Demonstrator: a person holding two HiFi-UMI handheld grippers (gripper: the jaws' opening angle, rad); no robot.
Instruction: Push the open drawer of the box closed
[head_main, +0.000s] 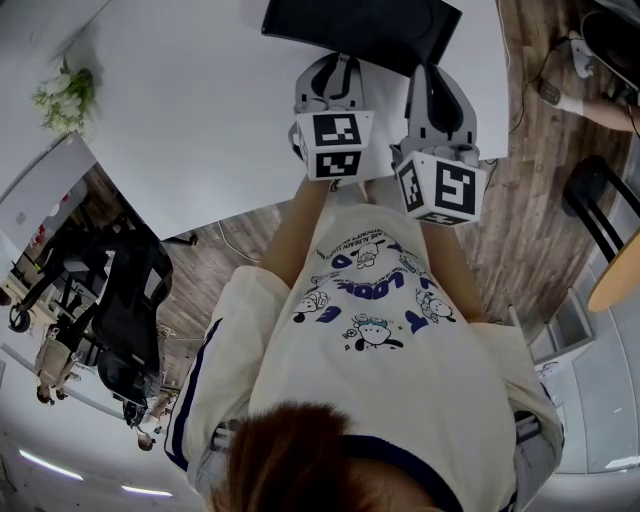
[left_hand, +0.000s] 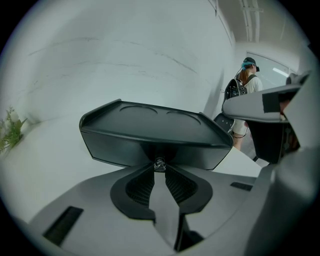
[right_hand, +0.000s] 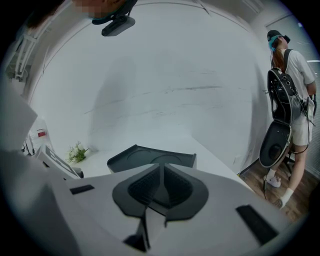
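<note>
The white table (head_main: 200, 120) spreads ahead of both tongs. The black box (left_hand: 150, 135) stands right against my left gripper (left_hand: 159, 170), just beyond my right gripper (right_hand: 162, 166), whose jaws are together, empty. My left jaws pinch its drawer's small knob (left_hand: 159, 163).

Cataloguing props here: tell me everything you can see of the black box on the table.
The black box looks like matte plastic: a tray-like top with a raised rim and two shallow round recesses, sides tapering downward. It stands upright on the white table. The left gripper's fingers pinch a small shiny knob on its front.
</note>
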